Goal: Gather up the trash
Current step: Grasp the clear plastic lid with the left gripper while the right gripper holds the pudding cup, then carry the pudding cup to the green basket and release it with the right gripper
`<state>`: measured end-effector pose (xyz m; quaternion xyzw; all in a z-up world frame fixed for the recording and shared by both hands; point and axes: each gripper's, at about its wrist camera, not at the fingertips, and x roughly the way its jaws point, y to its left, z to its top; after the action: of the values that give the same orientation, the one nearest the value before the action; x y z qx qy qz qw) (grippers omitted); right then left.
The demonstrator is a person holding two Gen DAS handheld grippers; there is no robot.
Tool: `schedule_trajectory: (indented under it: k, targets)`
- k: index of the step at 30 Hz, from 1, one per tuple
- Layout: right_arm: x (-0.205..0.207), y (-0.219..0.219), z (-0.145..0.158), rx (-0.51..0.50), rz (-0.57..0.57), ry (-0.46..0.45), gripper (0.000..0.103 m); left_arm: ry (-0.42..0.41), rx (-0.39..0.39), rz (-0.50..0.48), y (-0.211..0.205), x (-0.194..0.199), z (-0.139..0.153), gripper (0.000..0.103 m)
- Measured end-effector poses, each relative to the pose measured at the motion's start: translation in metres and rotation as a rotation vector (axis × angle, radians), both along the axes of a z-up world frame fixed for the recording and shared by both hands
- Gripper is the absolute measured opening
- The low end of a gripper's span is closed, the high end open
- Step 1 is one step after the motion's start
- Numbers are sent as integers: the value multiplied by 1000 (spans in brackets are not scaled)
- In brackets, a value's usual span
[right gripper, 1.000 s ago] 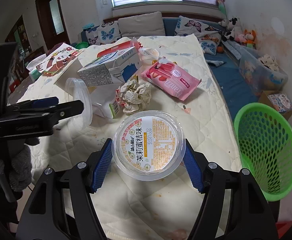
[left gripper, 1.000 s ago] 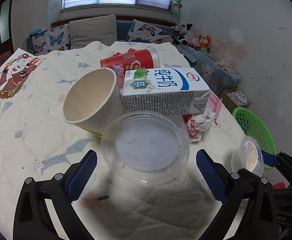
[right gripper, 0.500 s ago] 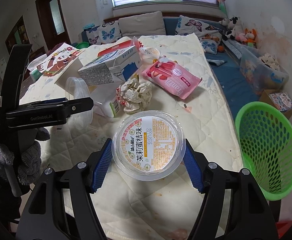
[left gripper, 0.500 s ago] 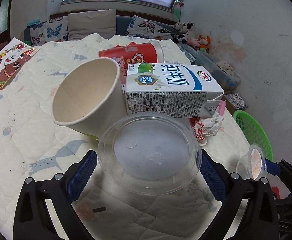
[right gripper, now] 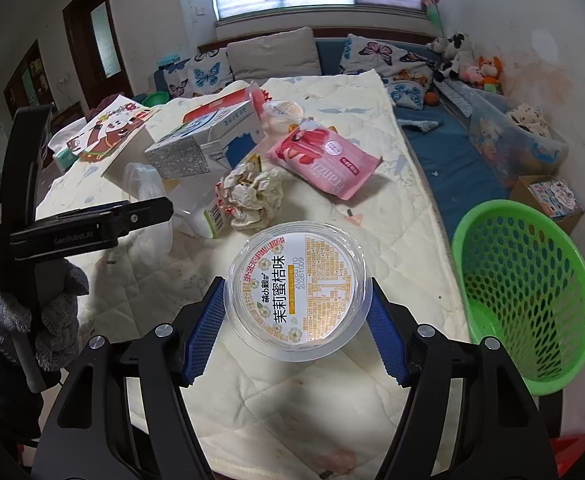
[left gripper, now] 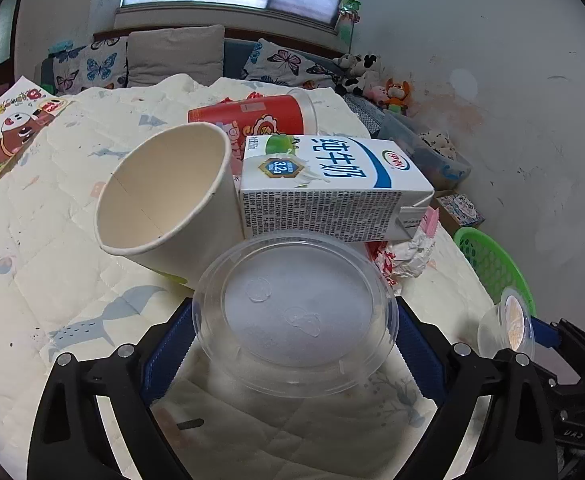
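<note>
On the quilted table [right gripper: 404,200] lie one paper cup [left gripper: 164,204] on its side, one milk carton [left gripper: 328,188], one red cup [left gripper: 252,116], one crumpled wrapper [right gripper: 252,196] and one pink packet [right gripper: 324,164], with one green basket [right gripper: 524,292] off its right edge. The left gripper [left gripper: 294,334], level and pointing forward, pinches one empty clear tub [left gripper: 294,312] just before the paper cup and carton. The right gripper [right gripper: 296,312], level over the table's near right part beside the basket, clamps one labelled jelly cup [right gripper: 298,288].
</note>
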<state>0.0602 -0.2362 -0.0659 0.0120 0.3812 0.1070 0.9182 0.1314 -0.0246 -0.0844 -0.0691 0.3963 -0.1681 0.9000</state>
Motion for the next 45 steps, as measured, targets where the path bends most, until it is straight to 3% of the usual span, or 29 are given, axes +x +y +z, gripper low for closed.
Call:
schedule_trajectory:
  k: [9, 17, 32, 45]
  targets:
    - [-8, -31, 6, 3, -74, -21, 68, -33, -17, -13, -1, -27, 19, 90]
    - [-7, -92, 8, -3, -221, -30, 68, -77, -31, -69, -21, -43, 45, 90]
    - [6, -195, -26, 25, -411, 55, 69, -128, -4, -241, -104, -40, 82, 90]
    - [-23, -216, -22, 52, -443, 25, 75, -112, 49, -356, -195, -11, 86, 90]
